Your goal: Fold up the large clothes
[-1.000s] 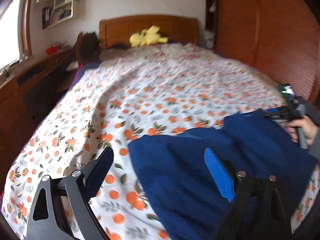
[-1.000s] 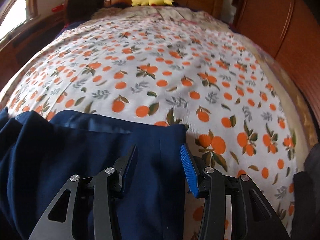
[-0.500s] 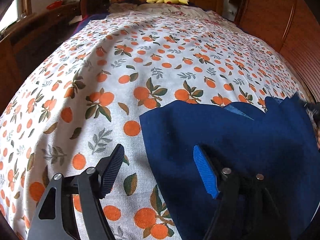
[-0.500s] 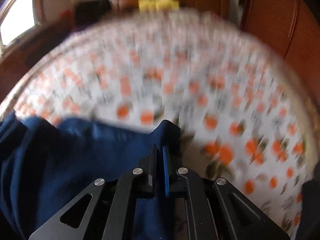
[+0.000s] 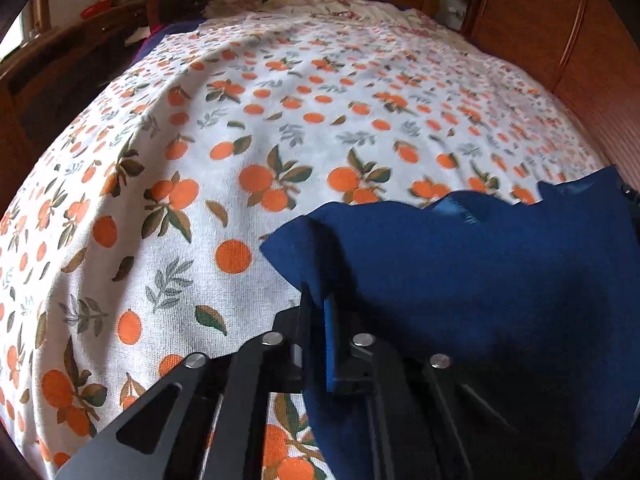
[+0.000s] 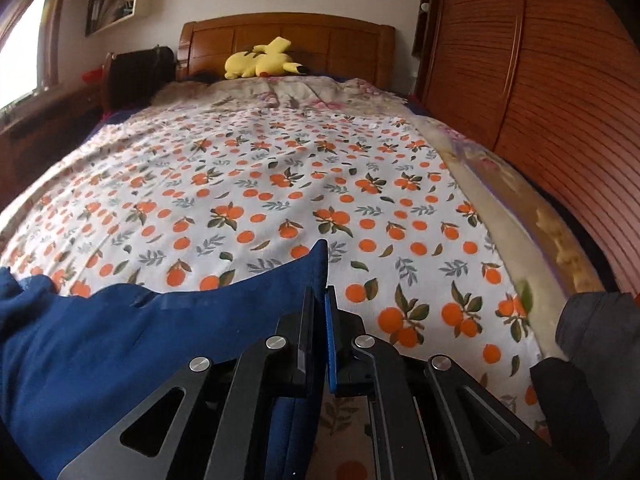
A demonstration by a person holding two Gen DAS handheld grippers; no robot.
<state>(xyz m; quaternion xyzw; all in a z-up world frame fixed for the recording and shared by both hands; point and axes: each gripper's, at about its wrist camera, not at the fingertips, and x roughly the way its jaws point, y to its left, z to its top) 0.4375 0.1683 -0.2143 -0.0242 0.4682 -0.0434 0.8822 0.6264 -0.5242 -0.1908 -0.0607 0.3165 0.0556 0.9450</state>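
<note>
Couldn't really tell what kind of garment it was, since the navy blue garment [image 5: 460, 280] ran off the bottom and right of the left wrist view and off the left of the right one, with the near part buried under the tong frames. Left tongs [image 5: 316, 300] were pinched shut on its left corner and right tongs [image 6: 320, 300] were pinched shut on the opposite corner, which stuck up in a point just past the tips. So its held edge ran side to side between the two tongs, sagging a bit in the middle. Fabric looked soft, matte and heavy-ish, with a seam or pocket slit near that edge. It lay on the orange-print bedsheet [image 6: 280, 168], thin crinkly cotton stretching away ahead of both tongs. Yellow plush toy [image 6: 262, 60] sat far ahead by the wooden headboard [image 6: 288, 34].
</note>
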